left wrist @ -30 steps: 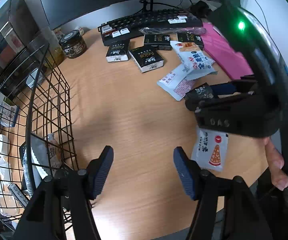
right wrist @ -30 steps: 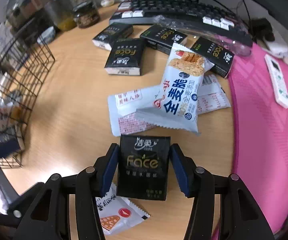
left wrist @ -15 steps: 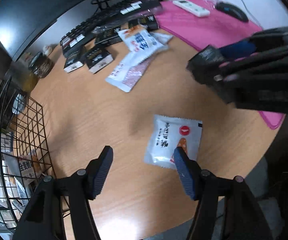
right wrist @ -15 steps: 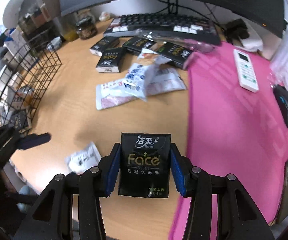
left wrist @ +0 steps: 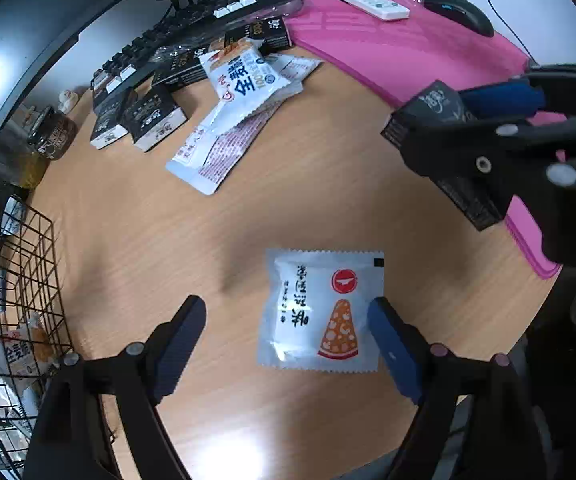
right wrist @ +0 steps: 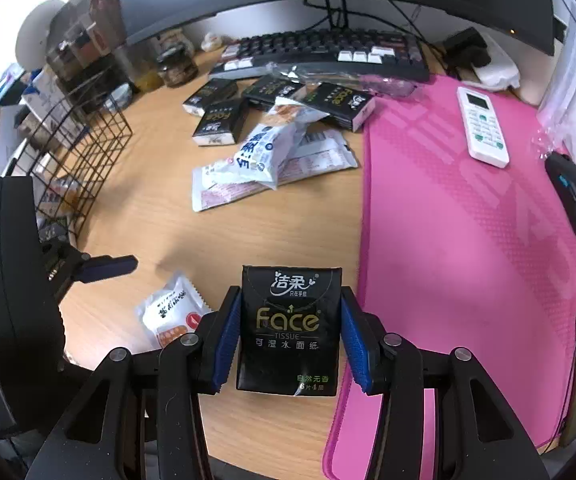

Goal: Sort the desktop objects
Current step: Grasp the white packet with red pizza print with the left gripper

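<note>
the right gripper [right wrist: 290, 334] pinches a black tissue pack [right wrist: 290, 328] between its fingers, lifted off the counter [left wrist: 136, 216]. the left gripper [left wrist: 286, 320] hangs over a white snack packet [left wrist: 322, 308], fingers spreading, not pressing it. the wire basket [left wrist: 28, 280] at nine o'clock already has a few items; more packs and packets wait at twelve, so i'd say sorting is early.
</note>
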A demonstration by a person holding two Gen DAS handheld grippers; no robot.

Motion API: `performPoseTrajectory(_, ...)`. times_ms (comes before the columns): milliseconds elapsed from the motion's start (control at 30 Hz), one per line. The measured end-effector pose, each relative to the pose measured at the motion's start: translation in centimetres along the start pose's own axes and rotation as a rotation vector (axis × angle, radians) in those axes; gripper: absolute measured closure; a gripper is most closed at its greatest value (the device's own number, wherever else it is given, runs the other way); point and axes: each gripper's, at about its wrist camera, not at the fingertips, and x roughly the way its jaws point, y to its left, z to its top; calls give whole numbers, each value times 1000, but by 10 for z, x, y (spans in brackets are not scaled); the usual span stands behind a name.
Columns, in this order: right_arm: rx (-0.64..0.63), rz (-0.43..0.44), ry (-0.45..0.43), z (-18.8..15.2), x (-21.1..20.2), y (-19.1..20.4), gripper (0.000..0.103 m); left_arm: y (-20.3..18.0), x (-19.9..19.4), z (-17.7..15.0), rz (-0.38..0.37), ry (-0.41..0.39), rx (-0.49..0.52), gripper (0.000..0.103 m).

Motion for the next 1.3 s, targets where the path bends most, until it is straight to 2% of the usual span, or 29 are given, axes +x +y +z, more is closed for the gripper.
performPoseTrajectory(100, 5, 1, 4, 0, 2, -3, 56, -2, 0, 2, -21, -12, 3, 21)
performPoseTrajectory(167, 9, 0, 6, 0, 3, -4, 56, -1, -1, 2, -82, -12, -3, 42)
performPoseTrajectory(200, 10, 3, 8, 0, 4, -4, 56, 0, -1, 3, -132, -6, -9, 49)
performPoseTrajectory(233, 9, 8, 9, 1, 5, -4, 56, 0, -1, 4, -143, -5, -5, 54)
performPoseTrajectory(300, 7, 13, 10, 1, 6, -2, 56, -4, -3, 4, -118, -17, 14, 59)
performPoseTrajectory(367, 5, 14, 10, 0, 6, 0, 56, -8, -5, 5, -89, -25, 24, 76)
performPoseTrajectory(400, 3, 14, 10, 0, 6, 1, 56, -9, -7, 5, -68, -27, 31, 81)
performPoseTrajectory(433, 3, 15, 9, 0, 5, 2, 56, -10, -9, 5, -70, -28, 31, 92)
performPoseTrajectory(533, -1, 16, 3, 0, 3, 4, 56, -4, -13, 5, -99, -28, 20, 97)
performPoseTrajectory(600, 2, 20, 1, 0, 2, 4, 56, 2, -15, 4, -82, -34, 3, 102)
performPoseTrajectory(800, -2, 25, -8, 1, -3, 6, 56, 19, -37, -1, -83, -78, -31, 103)
performPoseTrajectory(933, -16, 29, -13, -1, -7, 11, 56, 22, -26, -3, -133, -36, -49, 100)
performPoseTrajectory(1000, -18, 31, -12, -2, -8, 11, 56, 18, -14, -6, -143, -1, -51, 85)
performPoseTrajectory(1067, -17, 30, -13, -3, -9, 11, 56, 9, -10, -6, -110, -2, -34, 46)
performPoseTrajectory(1133, -16, 28, -13, -4, -11, 8, 56, 0, -11, -7, -71, -27, -4, 34)
performPoseTrajectory(1200, -12, 27, -15, -5, -13, 5, 56, -7, -10, -5, -50, -25, 11, 30)
performPoseTrajectory(1300, -2, 25, -16, -6, -13, 0, 56, -10, -4, -2, -68, -28, 2, 28)
